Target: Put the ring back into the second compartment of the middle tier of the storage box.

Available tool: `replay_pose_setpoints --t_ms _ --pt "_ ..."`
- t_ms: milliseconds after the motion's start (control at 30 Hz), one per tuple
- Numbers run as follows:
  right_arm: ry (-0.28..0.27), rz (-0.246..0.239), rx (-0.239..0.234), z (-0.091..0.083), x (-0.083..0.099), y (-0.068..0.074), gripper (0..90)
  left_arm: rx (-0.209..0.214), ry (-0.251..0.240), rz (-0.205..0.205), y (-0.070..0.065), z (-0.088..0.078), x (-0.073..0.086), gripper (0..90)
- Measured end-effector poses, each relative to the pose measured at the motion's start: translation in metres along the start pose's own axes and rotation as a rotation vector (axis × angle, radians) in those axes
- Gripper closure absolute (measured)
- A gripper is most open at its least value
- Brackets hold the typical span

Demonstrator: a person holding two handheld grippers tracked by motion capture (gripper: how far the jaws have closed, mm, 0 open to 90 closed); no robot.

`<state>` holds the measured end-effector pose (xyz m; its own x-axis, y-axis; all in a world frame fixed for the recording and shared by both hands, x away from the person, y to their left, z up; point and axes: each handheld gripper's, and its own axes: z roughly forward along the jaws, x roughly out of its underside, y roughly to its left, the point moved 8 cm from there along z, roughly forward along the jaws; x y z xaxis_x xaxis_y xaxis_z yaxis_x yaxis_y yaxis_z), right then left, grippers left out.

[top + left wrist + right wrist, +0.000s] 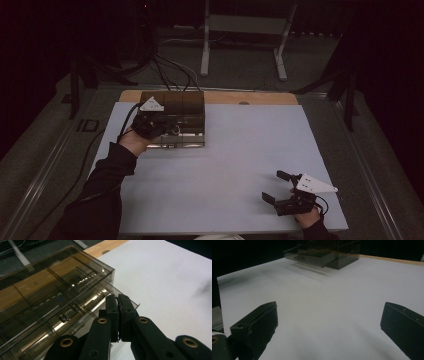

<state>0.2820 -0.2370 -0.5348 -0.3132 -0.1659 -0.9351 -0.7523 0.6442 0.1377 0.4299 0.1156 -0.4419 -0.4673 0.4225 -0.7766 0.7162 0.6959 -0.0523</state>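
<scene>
My right gripper [280,189] sits nearest, low at the right of the white tabletop [235,155], fingers spread wide with nothing between them. At the far left stands the smoky clear drawer box [172,112], its long side running across the back edge, one drawer [310,255] slid out toward me. My left gripper [118,317] is at that drawer, fingers pressed together on its thin front lip. Small metal pieces [65,316] glint inside; no readable labels.
</scene>
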Motion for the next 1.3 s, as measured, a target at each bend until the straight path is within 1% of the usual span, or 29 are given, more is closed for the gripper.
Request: replay_pose_setpoints --t_ms 67,167,200,267,333,400,533,600,700,1100,1267,1300 --pt "-0.004 0.001 0.000 0.000 -0.001 0.000 1.0 -0.002 0.000 -0.002 0.001 0.000 0.000 90.0" --pt "0.003 -0.001 0.000 0.000 0.000 0.000 1.0 -0.012 -0.003 -0.014 0.007 0.003 -0.001 90.0" --pt "0.003 -0.001 0.000 0.000 0.000 0.000 1.0 -0.012 -0.003 -0.014 0.007 0.003 -0.001 90.0" --pt "-0.003 0.002 -0.001 0.000 0.000 0.000 1.0 -0.020 0.002 -0.027 0.012 0.006 0.000 90.0" --pt "0.002 -0.002 0.000 0.000 0.000 0.000 1.0 -0.017 0.001 -0.032 0.013 0.007 0.000 90.0" --pt "0.004 -0.002 -0.001 0.000 0.001 0.000 1.0 -0.025 0.002 -0.040 0.016 0.010 0.000 90.0" --pt "0.002 -0.002 0.000 0.000 0.000 0.000 1.0 -0.032 0.019 -0.052 0.021 0.019 0.004 90.0" --pt "0.002 -0.002 0.000 0.000 0.000 0.000 1.0 -0.034 0.023 -0.053 0.021 0.020 0.005 90.0" --pt "0.001 -0.001 -0.001 0.000 0.000 0.000 1.0 -0.033 0.030 -0.071 0.025 0.026 0.010 90.0" --pt "0.004 -0.003 -0.003 0.000 0.001 0.000 1.0 -0.037 0.057 -0.105 0.034 0.040 0.022 89.9" --pt "0.002 -0.001 -0.004 0.000 0.000 0.000 1.0 -0.039 0.070 -0.107 0.034 0.045 0.026 89.9" --pt "0.003 -0.002 -0.004 0.000 0.000 0.000 1.0 -0.045 0.077 -0.103 0.035 0.046 0.028 89.9"
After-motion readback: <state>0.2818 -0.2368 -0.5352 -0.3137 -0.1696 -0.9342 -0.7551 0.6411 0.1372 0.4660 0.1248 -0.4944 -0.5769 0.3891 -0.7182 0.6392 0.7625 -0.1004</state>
